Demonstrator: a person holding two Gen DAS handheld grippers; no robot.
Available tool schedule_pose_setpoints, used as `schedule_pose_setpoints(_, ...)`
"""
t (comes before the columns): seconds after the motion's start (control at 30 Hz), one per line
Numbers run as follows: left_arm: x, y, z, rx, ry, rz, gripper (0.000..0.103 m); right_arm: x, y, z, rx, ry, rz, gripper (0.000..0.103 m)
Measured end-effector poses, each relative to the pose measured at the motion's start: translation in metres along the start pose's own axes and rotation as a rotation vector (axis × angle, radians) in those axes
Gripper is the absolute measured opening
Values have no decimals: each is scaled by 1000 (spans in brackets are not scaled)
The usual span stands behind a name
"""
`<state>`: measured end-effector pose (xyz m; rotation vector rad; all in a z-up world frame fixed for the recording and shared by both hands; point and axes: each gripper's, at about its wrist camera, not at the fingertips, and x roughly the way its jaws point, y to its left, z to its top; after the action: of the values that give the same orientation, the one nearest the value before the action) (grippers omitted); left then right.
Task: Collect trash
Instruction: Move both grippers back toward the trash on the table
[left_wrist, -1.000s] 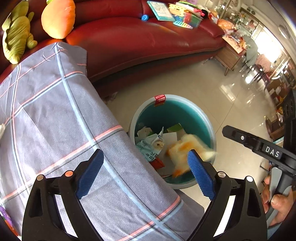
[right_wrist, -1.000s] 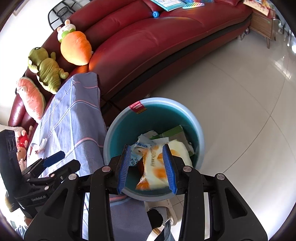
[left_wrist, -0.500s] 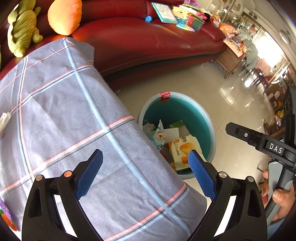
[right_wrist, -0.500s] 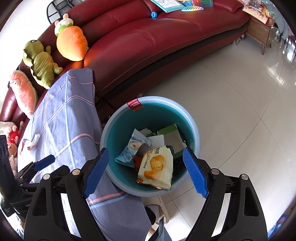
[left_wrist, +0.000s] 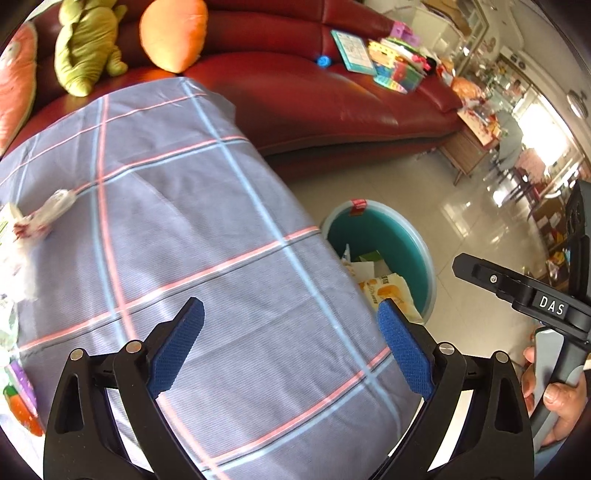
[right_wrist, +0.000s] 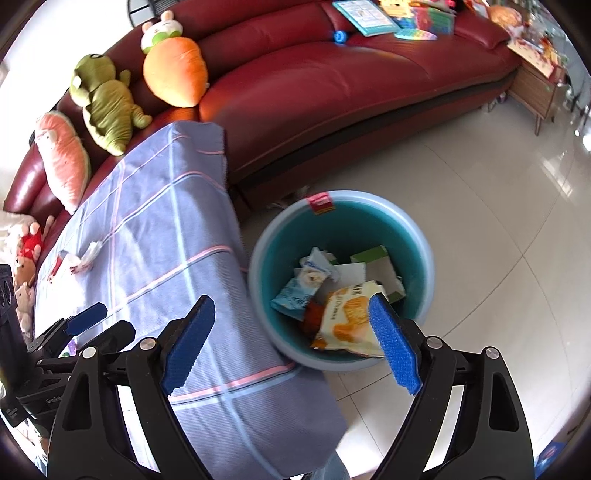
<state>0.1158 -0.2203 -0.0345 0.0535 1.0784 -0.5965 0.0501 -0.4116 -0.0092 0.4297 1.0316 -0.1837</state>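
Observation:
A teal bin (right_wrist: 413, 225) stands on the floor beside the cloth-covered table (right_wrist: 155, 229). It holds several wrappers, with an orange-and-white snack bag (right_wrist: 347, 317) on top; the bag also shows in the left wrist view (left_wrist: 388, 293). My right gripper (right_wrist: 291, 343) is open and empty above the bin's near rim. My left gripper (left_wrist: 291, 343) is open and empty over the table (left_wrist: 207, 229). A crumpled white tissue (left_wrist: 51, 210) and white wrappers (left_wrist: 11, 254) lie at the table's left side; the tissue shows in the right wrist view (right_wrist: 86, 256).
A red sofa (right_wrist: 332, 74) runs behind the table, with plush toys (right_wrist: 107, 107) at its left and books and toys (left_wrist: 373, 62) on the seat. A wooden side table (right_wrist: 539, 88) stands at the far right. Tiled floor (right_wrist: 498, 206) surrounds the bin.
My right gripper opened and let the orange snack bag fall into the bin, then drew back to the left. My left gripper swung left, over the table.

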Motion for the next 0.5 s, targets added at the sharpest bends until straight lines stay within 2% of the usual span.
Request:
schedule_pose_setpoints(0.23, -27, 42, -10, -71, -37, 18, 95, 4, 50, -3, -65, 23, 18, 82)
schedule_pose_setpoints(0.5, -54, 107, -20, -171, -76, 54, 96, 13, 118, -6, -176, 60, 37, 82)
